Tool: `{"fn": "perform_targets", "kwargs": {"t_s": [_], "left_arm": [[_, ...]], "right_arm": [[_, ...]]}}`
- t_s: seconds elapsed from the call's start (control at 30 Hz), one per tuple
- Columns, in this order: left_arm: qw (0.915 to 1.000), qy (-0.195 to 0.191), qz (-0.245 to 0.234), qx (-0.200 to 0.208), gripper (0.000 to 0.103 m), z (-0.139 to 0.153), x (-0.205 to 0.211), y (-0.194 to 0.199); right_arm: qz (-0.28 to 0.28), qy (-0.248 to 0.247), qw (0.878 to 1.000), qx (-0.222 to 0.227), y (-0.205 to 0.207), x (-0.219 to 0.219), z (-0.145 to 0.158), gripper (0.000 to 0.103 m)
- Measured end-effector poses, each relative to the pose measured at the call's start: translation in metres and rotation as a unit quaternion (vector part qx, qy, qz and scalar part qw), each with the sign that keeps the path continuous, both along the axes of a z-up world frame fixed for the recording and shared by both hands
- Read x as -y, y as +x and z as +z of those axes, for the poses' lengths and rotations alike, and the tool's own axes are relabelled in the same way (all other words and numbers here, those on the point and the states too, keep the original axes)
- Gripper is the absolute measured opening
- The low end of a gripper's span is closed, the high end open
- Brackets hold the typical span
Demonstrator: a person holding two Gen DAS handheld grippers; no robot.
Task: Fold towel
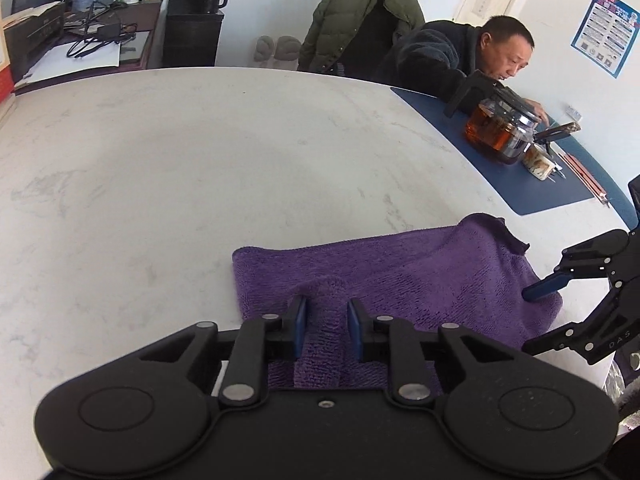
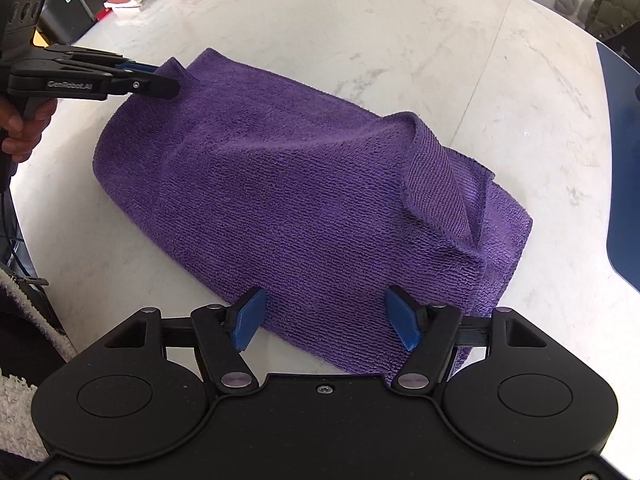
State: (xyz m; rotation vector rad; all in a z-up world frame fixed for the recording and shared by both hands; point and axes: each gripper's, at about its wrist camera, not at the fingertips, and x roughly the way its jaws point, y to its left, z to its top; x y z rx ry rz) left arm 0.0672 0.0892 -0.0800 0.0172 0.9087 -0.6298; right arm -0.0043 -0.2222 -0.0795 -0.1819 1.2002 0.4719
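Towel (image 1: 400, 280), purple terry, lies already doubled on the white marble bench (image 1: 160, 160) in the left wrist view. The left gripper (image 1: 327, 328) has its jaws narrow, pinching a raised ridge of cloth at the near edge. The right gripper (image 1: 552, 300) shows at the right, spread wide over the towel's far corner.

From the right wrist view the towel (image 2: 280, 200) fills the middle of the bench (image 2: 400, 40), one corner flipped over to show its ribbed underside. The right gripper (image 2: 326, 320) stands open astride the near edge, pads not pressing. The left gripper (image 2: 168, 80) bites a corner at the far left.

Judging by its drape, the cloth is light, limp and grippy; it should be taken by corners or hemmed edges, both layers together.
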Motion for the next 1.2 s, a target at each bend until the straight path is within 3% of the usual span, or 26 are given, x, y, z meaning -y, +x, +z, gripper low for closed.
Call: {"fn": "perform_targets", "kwargs": {"t_s": [0.27,0.63,0.93,1.0,1.07,1.13,1.2], "left_arm": [[0.9997,0.016,0.013,-0.013,0.020,-0.007,-0.009,0.011],[0.9991,-0.029,0.001,-0.031,0.024,-0.001,-0.017,0.013],[0.9992,0.035,-0.017,-0.008,0.024,-0.006,0.002,0.012],[0.9990,0.041,-0.017,-0.003,0.020,-0.006,0.004,0.011],[0.9988,0.048,-0.009,-0.003,0.013,-0.007,0.003,0.013],[0.9991,0.042,-0.002,-0.009,0.011,-0.008,0.001,0.015],[0.9988,0.048,-0.003,-0.009,0.011,-0.008,0.002,0.015]], "right_arm": [[-0.001,0.008,1.000,-0.003,0.002,0.004,-0.002,0.070],[0.003,0.012,1.000,-0.001,0.002,0.002,-0.002,0.075],[0.005,0.007,1.000,0.005,0.001,-0.001,-0.004,0.076],[0.003,0.010,1.000,0.007,0.000,0.000,-0.004,0.076],[-0.006,0.016,1.000,0.009,0.001,0.004,-0.002,0.073],[-0.015,0.022,1.000,0.012,0.001,0.008,0.000,0.062],[-0.029,0.028,0.999,0.025,0.001,0.015,0.006,0.060]]}}
